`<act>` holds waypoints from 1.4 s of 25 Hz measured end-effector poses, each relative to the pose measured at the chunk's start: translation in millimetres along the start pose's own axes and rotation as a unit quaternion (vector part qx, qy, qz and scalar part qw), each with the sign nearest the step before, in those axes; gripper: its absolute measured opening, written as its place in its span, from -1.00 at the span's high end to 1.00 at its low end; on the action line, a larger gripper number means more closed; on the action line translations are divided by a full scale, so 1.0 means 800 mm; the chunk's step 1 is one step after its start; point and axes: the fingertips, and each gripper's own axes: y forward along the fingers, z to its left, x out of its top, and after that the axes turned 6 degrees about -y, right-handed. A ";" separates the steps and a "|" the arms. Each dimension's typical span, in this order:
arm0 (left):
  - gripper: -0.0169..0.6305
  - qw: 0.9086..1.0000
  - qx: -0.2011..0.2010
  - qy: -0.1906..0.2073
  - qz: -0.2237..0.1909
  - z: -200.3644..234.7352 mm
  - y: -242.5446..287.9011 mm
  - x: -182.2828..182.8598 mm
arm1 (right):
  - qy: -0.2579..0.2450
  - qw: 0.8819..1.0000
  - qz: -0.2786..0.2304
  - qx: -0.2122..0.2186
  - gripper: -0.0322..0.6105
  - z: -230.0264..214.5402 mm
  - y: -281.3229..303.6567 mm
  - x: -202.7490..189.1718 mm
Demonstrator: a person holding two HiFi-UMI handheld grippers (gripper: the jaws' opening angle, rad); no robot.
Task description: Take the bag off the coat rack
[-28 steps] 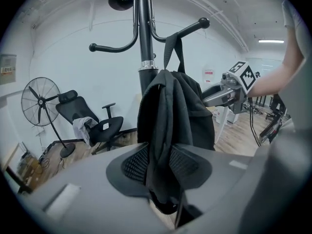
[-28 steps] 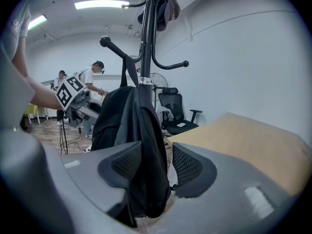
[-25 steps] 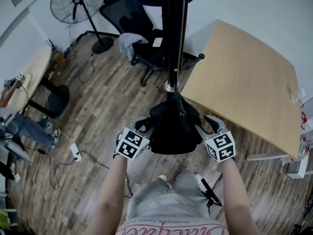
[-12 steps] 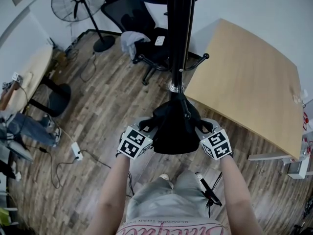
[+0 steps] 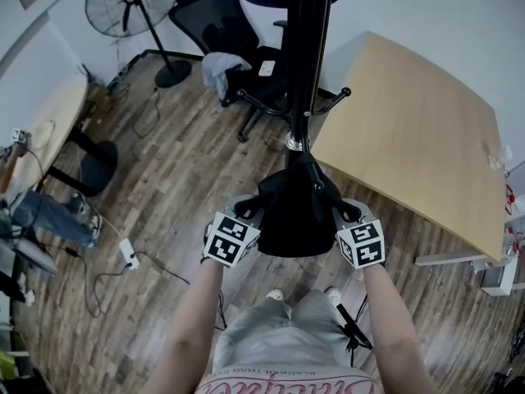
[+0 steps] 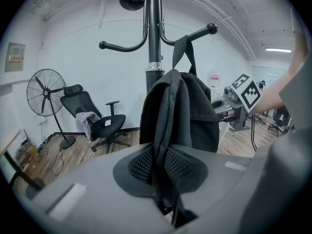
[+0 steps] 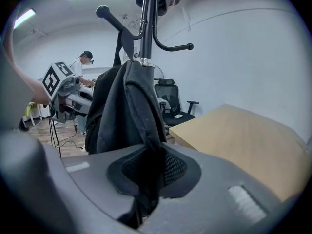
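The black bag (image 5: 291, 216) hangs against the pole of the coat rack (image 5: 303, 48). Its top strap (image 6: 187, 45) is looped over one of the rack's curved hooks (image 6: 202, 32), and its body drops straight down beside the pole.

The left claw (image 6: 165, 172) is pinched on a fold at the bag's left edge. Its jaws have just been closing, and dark fabric fills the narrow gap between the meshed pads. The right claw (image 7: 145, 174) grips the opposite edge the same way, its jaws likewise just closing, with bag fabric squeezed between them.

In the head view both claws sit level with each other on either side of the bag. Their marker cubes face up, and the person's forearms (image 5: 193, 318) reach forward to them.

Just right of the rack is a light wooden tabletop (image 5: 410, 138), its near corner close to the pole. Behind the rack stands a black office chair (image 5: 246, 64) with a pale cloth (image 5: 217, 68) on it, and farther left a standing fan (image 5: 127, 6). The floor (image 5: 164, 179) is wood planks, with a power strip (image 5: 127, 254) and its cable lying left of the person. In the right gripper view another person (image 7: 83, 65) stands in the background.
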 end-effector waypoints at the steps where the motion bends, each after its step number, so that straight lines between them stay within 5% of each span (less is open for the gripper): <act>1: 0.78 1.000 0.001 -0.005 -0.002 0.000 -0.002 0.000 | 0.004 1.000 -0.001 -0.006 0.80 -0.001 -0.004 0.000; 18: 0.78 0.998 0.005 -0.027 -0.050 -0.035 -0.054 0.039 | 0.023 0.998 -0.029 -0.047 0.80 -0.003 -0.074 0.027; 35: 0.79 0.993 0.078 -0.071 -0.060 -0.086 -0.106 0.032 | -0.005 1.000 -0.030 -0.005 0.80 0.019 -0.136 0.021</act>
